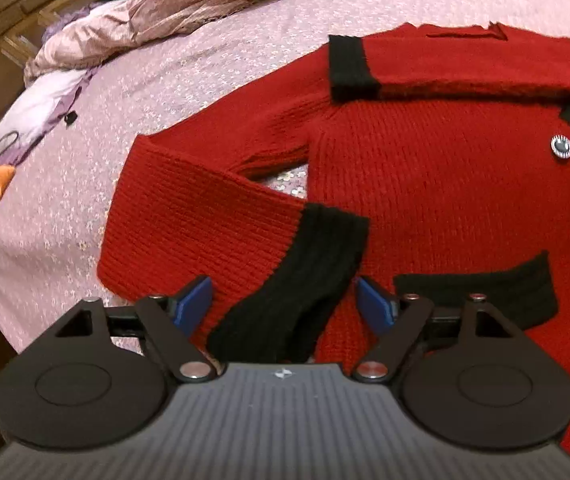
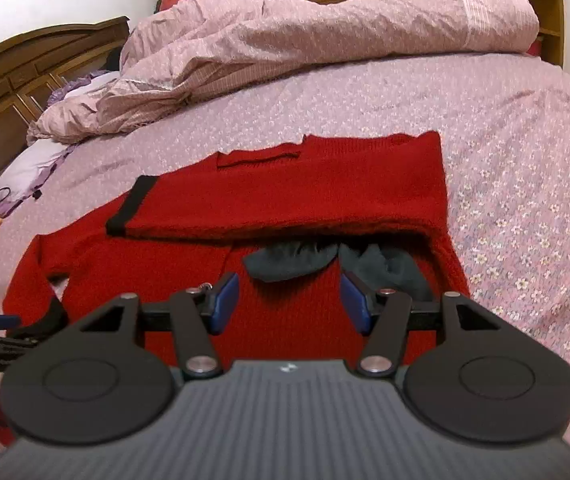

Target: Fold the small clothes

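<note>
red chunky knit, that's what fills the bed: a small cardigan [image 1: 425,184] lying buttons-up on the pale floral sheet [image 1: 213,80], with one side already turned in so its black cuff [image 1: 351,68] sits across the chest.

the near sleeve [image 1: 189,216] is bent back on itself, and its ribbed black cuff [image 1: 305,276] lies straight ahead of the left gripper [image 1: 285,304], right in the gap between the two blue pads [image 1: 193,304]. the jaws stand wide apart with nothing pinched; the cuff looks to lie under them rather than in them, though whether a pad brushes the wool i cannot tell. the sleeve's long axis runs off to the left and away from the claw, so closing here would take the cuff end-on, and i'd guess the pull goes across toward the silver buttons [image 1: 561,147].

the right gripper [image 2: 290,300] hangs over the chest, jaws also spread and empty, the dark collar [image 2: 293,262] just beyond its tips. the left one is clearly the nearer to that sleeve.

soft, thick ribbing, likely to bunch rather than slide. a crumpled quilt [image 2: 305,40] is heaped well beyond.
</note>
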